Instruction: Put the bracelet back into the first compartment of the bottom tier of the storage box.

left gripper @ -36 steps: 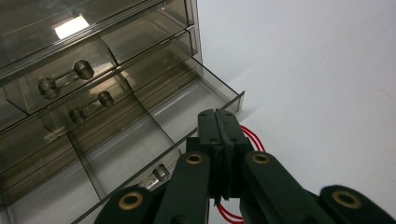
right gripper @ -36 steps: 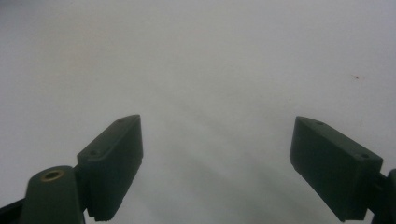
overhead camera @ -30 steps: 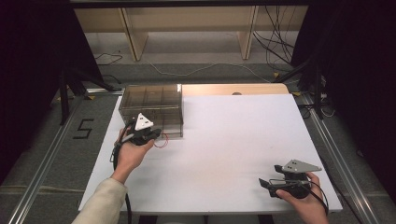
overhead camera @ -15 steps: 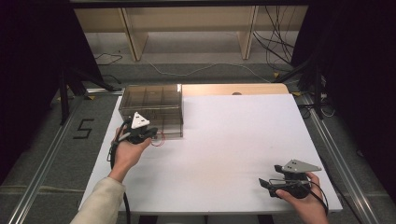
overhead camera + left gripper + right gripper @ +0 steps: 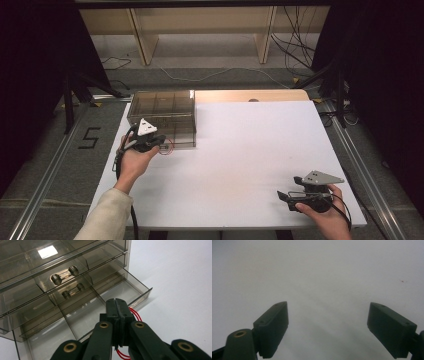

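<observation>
Smoky clear plastic makes up the drawer box (image 5: 162, 112) at the far left of our white table (image 5: 240, 145). Its bottom drawer (image 5: 120, 293) stands pulled out, and we see its divided, bare compartments just ahead of and below our left gripper (image 5: 119, 305). That gripper's jaws are pressed together on a thin red loop (image 5: 135, 313), which looks like a rubber band or wire; one strand shows just right of the fingers and another hangs beneath them. From the high view the loop (image 5: 167, 146) hangs past the left gripper (image 5: 159, 142) tips, at the drawer's front edge. Two drawer handles (image 5: 65, 275) sit farther beyond the fingers, up and to their left.

Our right gripper (image 5: 285, 196) rests low near the table's near right edge, well apart from the box. Its jaws stand wide apart with nothing between them but bare table (image 5: 324, 290).
</observation>
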A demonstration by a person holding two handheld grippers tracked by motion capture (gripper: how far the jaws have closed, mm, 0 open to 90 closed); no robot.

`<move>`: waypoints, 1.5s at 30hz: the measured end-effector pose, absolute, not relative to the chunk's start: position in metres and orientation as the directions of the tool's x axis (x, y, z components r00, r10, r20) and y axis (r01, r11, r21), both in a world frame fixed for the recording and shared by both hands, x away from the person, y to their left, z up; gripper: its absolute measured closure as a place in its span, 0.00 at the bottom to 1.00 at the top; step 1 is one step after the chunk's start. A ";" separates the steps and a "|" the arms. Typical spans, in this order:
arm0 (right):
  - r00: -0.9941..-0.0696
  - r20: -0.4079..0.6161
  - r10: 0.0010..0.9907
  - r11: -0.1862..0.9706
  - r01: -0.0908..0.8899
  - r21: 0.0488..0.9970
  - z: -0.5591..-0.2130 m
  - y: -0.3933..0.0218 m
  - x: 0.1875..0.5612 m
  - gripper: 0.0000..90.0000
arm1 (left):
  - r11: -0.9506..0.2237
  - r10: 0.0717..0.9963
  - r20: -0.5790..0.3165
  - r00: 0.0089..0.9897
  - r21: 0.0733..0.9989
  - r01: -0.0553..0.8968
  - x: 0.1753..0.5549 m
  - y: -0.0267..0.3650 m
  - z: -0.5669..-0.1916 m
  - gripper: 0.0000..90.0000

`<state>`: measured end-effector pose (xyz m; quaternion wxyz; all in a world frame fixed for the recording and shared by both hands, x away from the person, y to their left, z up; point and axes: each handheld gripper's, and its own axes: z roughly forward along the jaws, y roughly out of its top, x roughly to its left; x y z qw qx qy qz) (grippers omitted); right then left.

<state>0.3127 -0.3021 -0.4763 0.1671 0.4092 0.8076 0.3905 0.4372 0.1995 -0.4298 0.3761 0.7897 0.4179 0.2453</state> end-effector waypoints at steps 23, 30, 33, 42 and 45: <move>-0.603 0.049 0.797 0.357 0.534 0.767 -0.476 -0.303 0.311 0.20 | -0.347 0.865 0.070 0.496 0.799 0.491 0.445 0.210 -0.431 1.00; -0.601 0.049 0.798 0.355 0.534 0.767 -0.477 -0.303 0.311 0.20 | -0.341 0.869 0.065 0.491 0.798 0.497 0.448 0.213 -0.432 1.00; -0.597 0.052 0.801 0.352 0.539 0.765 -0.477 -0.303 0.311 0.20 | -0.339 0.871 0.066 0.487 0.798 0.498 0.448 0.214 -0.432 1.00; -0.594 0.051 0.803 0.349 0.539 0.767 -0.477 -0.304 0.310 0.20 | -0.333 0.876 0.065 0.478 0.799 0.501 0.451 0.217 -0.431 1.00; -0.593 0.051 0.803 0.349 0.538 0.767 -0.477 -0.305 0.310 0.20 | -0.330 0.878 0.064 0.475 0.799 0.503 0.452 0.217 -0.432 1.00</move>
